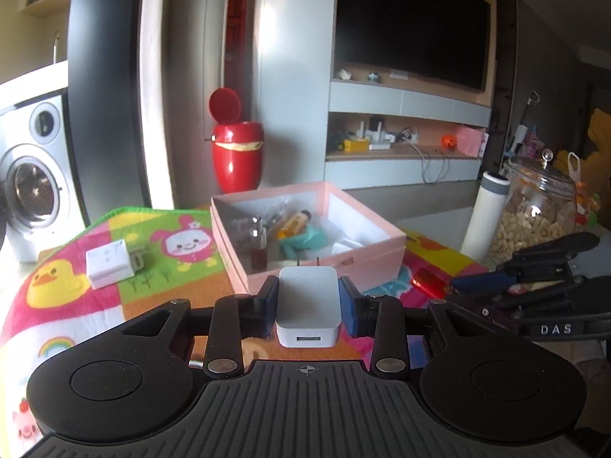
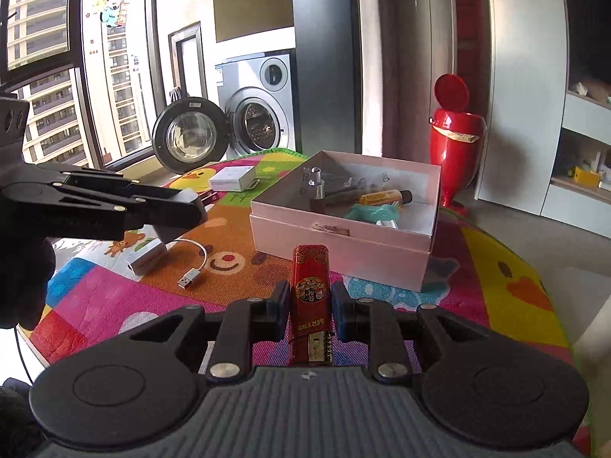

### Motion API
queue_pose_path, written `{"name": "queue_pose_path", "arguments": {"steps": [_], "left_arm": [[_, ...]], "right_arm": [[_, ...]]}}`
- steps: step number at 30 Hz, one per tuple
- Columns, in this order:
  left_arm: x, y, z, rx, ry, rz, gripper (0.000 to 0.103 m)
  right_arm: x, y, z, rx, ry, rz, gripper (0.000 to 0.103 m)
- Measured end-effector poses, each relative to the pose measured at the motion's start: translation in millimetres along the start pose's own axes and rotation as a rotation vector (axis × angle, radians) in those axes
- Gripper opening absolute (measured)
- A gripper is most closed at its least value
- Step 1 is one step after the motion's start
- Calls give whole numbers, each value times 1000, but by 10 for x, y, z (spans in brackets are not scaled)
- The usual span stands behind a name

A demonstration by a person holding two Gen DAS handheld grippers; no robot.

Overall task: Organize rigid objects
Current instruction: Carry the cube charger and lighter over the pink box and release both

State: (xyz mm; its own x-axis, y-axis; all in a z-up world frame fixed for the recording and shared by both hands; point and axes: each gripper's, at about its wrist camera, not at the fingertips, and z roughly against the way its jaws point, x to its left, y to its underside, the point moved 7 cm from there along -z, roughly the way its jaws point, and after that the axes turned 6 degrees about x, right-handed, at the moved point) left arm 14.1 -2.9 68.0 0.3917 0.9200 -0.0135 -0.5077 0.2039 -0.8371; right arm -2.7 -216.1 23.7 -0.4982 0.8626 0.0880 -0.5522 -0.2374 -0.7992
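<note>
My left gripper (image 1: 308, 297) is shut on a white USB charger (image 1: 307, 305), held just in front of the open pink box (image 1: 366, 263). My right gripper (image 2: 309, 301) is shut on a red decorated lighter (image 2: 310, 294), held above the mat in front of the same pink box (image 2: 343, 244). The box holds a small glass bottle (image 2: 317, 191), an orange tube (image 2: 382, 197) and a teal object (image 2: 372, 212). A white plug adapter (image 1: 109, 263) lies on the mat at the left. A silver USB adapter with cable (image 2: 147, 257) lies on the mat.
A colourful cartoon mat (image 2: 244, 259) covers the table. A white bottle (image 1: 483, 213) and a glass jar of nuts (image 1: 534, 213) stand at the right. A red bin (image 2: 454, 141) and a washing machine (image 2: 256, 110) with its door open stand behind.
</note>
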Motion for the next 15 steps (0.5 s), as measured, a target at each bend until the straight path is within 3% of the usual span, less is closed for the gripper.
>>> {"name": "queue_pose_path", "arguments": {"steps": [3, 6, 8, 10, 15], "left_arm": [[-17, -514, -231, -56, -16, -6, 37], [45, -777, -630, -1, 86, 112, 38], [104, -774, -814, 29, 112, 172, 38], [185, -672, -867, 19, 91, 202, 38], [270, -165, -543, -7, 67, 223, 38]], "right_arm": [[-57, 1, 8, -19, 9, -27, 22], [-103, 19, 45, -33, 16, -37, 22], [-174, 57, 52, -31, 28, -50, 22], [-254, 88, 40, -21, 38, -74, 22], [-368, 57, -36, 0, 44, -115, 22]]}}
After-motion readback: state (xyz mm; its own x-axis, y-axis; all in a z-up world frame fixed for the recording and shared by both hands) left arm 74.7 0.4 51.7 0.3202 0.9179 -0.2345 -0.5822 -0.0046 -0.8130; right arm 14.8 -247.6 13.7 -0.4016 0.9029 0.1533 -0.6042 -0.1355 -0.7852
